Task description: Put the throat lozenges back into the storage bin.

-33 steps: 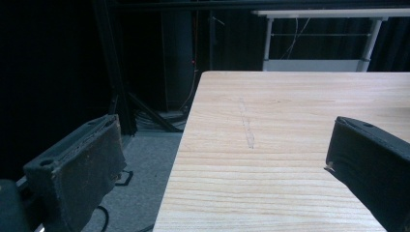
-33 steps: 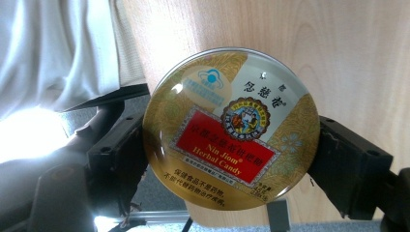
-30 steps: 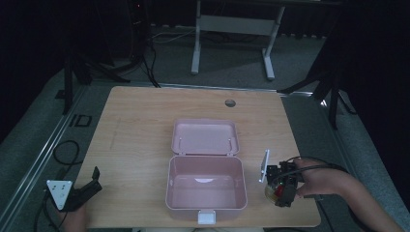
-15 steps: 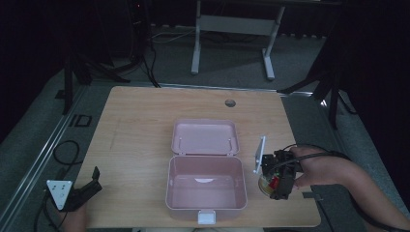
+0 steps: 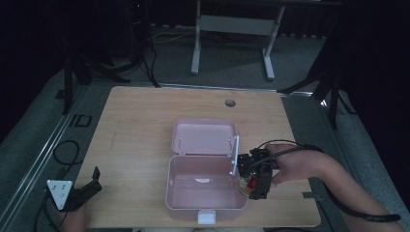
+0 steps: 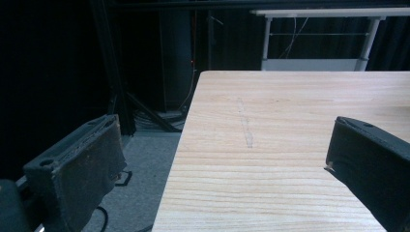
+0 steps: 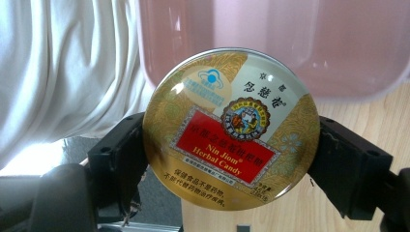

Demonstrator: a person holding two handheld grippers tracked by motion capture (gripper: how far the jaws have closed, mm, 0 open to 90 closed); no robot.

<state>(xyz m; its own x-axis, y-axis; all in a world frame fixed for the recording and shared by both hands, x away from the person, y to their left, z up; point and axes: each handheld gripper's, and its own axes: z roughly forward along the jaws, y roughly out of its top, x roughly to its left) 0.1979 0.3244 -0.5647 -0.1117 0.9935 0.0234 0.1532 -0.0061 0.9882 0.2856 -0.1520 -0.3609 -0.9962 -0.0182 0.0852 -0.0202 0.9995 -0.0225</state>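
In the high view, the right gripper point(image 5: 246, 186) pinches one round tin point(image 5: 245, 184) at the right rim of the single open pink box point(image 5: 205, 195), whose lid point(image 5: 205, 137) lies flat behind it on the table point(image 5: 140, 130). The left gripper point(image 5: 92, 181) rests at the table's near left corner, well apart.

In the left gripper view, its jaws stand spread over bare table point(image 6: 290, 145) (one faint line marks the wood).

In the right gripper view, the tin point(image 7: 231, 128) sits clamped between both jaws, the box's pink wall point(image 7: 300, 43) just behind and white cloth point(image 7: 67, 67) to one side.

Round gold candy tin point(image 7: 231, 129), red label, beside open pink box point(image 5: 205, 191)
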